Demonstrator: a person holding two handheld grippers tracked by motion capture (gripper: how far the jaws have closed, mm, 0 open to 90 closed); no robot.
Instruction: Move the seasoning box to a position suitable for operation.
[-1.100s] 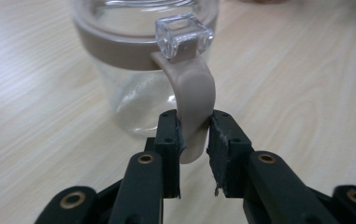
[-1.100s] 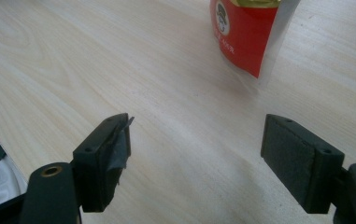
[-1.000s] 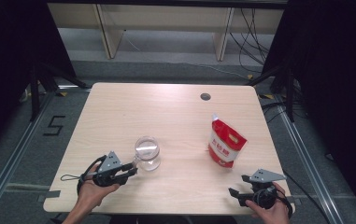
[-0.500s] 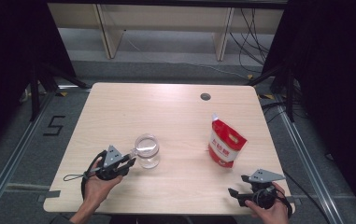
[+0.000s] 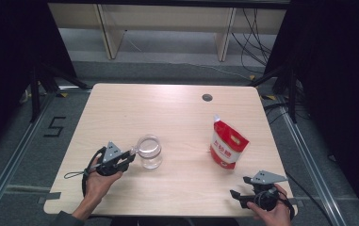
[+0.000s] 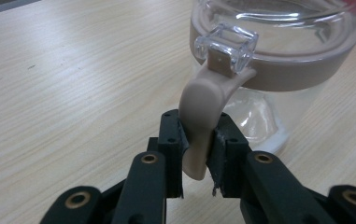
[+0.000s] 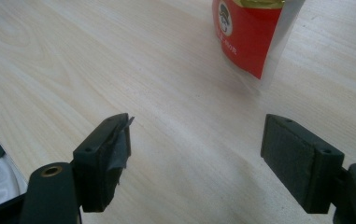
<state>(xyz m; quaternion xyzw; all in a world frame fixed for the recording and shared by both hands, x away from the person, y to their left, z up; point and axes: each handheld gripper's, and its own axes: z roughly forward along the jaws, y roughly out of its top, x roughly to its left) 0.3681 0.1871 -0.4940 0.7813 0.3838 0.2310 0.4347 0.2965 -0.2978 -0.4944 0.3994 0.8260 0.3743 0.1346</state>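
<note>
The high view looks forward and down over the whole bench (image 5: 177,113). Each claw view sits close above the bench top; the right claw view shares the red pouch (image 7: 250,32) with the high view.

Wooden table (image 5: 167,108): jar (image 5: 149,151), red pouch (image 5: 227,146)

Bare table (image 5: 177,113) lies between jar (image 5: 149,151) and red pouch (image 5: 227,147), which stand well apart.

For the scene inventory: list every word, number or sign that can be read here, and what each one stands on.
"5": dark figure marked on the floor left of the table.
Red and white pouch: white characters across its front, too blurred to read.
Same pouch in the right gripper view: a round logo and a line of small letters, too small to read.
Glass jar: no text.
</note>
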